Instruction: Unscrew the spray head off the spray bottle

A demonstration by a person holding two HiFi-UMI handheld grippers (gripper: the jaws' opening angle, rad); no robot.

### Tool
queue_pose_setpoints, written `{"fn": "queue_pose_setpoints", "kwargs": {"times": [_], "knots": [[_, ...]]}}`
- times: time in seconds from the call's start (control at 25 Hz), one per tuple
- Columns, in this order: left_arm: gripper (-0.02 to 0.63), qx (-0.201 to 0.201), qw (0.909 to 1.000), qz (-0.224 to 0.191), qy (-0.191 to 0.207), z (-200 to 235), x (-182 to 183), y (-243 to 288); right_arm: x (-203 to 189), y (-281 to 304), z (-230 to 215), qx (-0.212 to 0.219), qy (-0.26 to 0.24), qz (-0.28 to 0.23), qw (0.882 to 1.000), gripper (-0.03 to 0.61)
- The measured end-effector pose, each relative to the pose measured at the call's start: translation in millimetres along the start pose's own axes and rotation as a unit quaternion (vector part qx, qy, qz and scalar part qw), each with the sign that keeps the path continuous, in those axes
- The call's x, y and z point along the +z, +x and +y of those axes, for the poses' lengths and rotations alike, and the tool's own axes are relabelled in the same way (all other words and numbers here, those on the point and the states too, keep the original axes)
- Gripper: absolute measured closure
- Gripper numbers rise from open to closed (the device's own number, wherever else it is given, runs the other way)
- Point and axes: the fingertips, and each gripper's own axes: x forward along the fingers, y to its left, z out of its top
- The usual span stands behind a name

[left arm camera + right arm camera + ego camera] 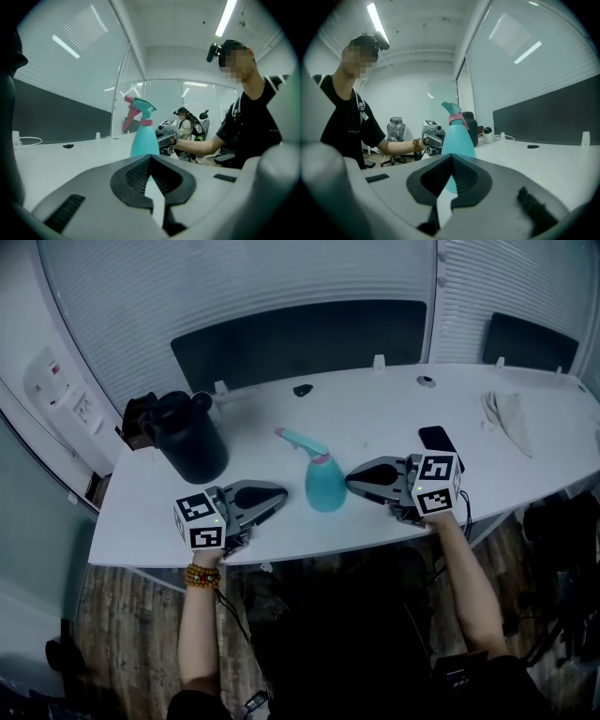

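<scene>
A teal spray bottle point(325, 487) with a teal spray head point(300, 442) and a pink collar stands upright near the front of the white table point(375, 418). My left gripper point(281, 495) rests on the table just left of the bottle, shut and empty, pointing at it. My right gripper point(349, 481) rests just right of the bottle, also shut and empty. In the left gripper view the bottle point(144, 136) stands beyond the closed jaws point(151, 157). The right gripper view has the bottle point(457, 143) straight ahead of the closed jaws point(452, 157).
A black jug point(190, 439) and a dark box stand at the table's left end. A black phone point(437, 439) lies behind my right gripper, a folded cloth point(507, 418) at the far right. Two small dark items point(303, 389) lie near the back edge.
</scene>
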Motion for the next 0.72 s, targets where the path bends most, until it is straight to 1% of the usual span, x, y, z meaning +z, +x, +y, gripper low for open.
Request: {"fn": "queue_pose_setpoints", "kwargs": {"times": [0.52,0.72], "knots": [[0.609,0.0,1.0,0.0,-0.001,0.0,0.1,0.1,0.1,0.7,1.6,0.005,-0.006,0.004,1.0,0.577],[0.61,-0.001,1.0,0.0,0.001,0.9,0.6,0.2,-0.2,1.0,1.7,0.008,-0.002,0.001,1.0,0.577]]}}
